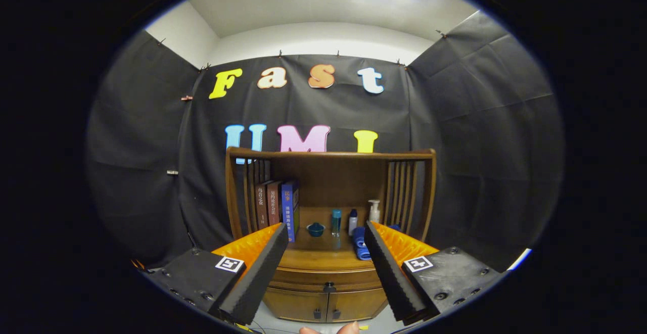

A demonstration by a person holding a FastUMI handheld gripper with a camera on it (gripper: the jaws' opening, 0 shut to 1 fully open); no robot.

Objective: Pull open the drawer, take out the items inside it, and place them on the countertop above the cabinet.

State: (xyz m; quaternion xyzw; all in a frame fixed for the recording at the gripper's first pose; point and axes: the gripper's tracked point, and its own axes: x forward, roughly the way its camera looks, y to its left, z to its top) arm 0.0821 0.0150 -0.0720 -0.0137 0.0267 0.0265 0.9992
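A wooden cabinet (328,268) stands ahead against the booth wall. Its drawer (326,279) sits closed under the countertop (323,257), with a small dark knob (329,287) at its middle. Two lower doors (326,304) are closed beneath it. My gripper (326,233) is open and held well short of the cabinet, with nothing between its fingers; the drawer front shows in the gap between them. The inside of the drawer is hidden.
On the countertop stand three books (277,207) at the left, a small teal bowl (316,229), a teal bottle (336,221), a small white bottle (353,221), a pump bottle (374,211) and a rolled blue cloth (360,243). Slatted side rails enclose the top. Fingertips of a hand (333,329) show below.
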